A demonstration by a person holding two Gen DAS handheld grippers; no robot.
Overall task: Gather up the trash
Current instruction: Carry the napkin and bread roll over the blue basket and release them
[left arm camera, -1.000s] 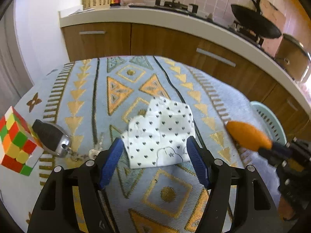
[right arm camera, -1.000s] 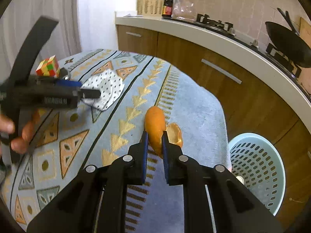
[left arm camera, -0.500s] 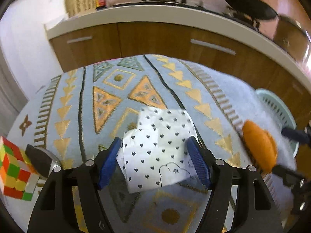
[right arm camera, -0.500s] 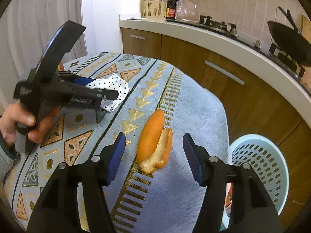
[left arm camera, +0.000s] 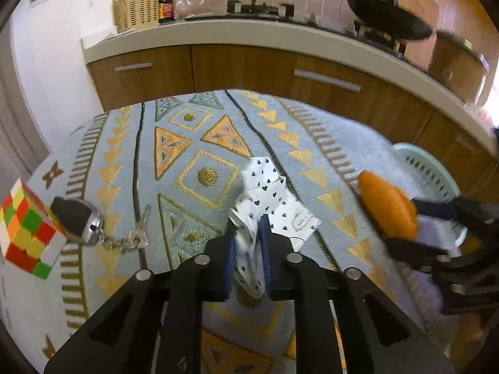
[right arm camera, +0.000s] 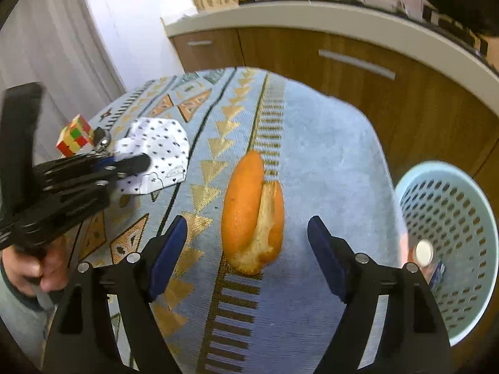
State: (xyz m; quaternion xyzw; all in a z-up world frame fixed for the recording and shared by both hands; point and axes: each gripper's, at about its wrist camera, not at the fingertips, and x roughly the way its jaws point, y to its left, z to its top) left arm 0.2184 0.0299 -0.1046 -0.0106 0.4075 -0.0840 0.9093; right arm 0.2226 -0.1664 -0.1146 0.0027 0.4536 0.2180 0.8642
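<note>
A white paper napkin with small black hearts (left arm camera: 274, 208) lies on the patterned tablecloth (left arm camera: 199, 143). My left gripper (left arm camera: 248, 243) is shut on its near edge, bunching the paper between the blue pads. It also shows in the right wrist view (right arm camera: 156, 152), pinched by the left gripper (right arm camera: 137, 163). A split orange bread roll (right arm camera: 252, 208) lies on the cloth; it shows in the left wrist view (left arm camera: 386, 208) too. My right gripper (right arm camera: 246, 243) is open, its fingers on either side of the roll's near end without touching it. A pale blue perforated basket (right arm camera: 449, 218) stands beyond the table's right edge.
A Rubik's cube (left arm camera: 25, 233) and a black key fob with keys (left arm camera: 93, 227) lie at the table's left. A wooden cabinet run with a white counter (left arm camera: 249, 37) stands behind. The basket holds some small items (right arm camera: 427, 258). The table edge drops off at the right.
My left gripper has closed on the napkin and crumpled it. My right gripper, shut on the roll a second ago, has opened wide and the roll lies on the cloth.
</note>
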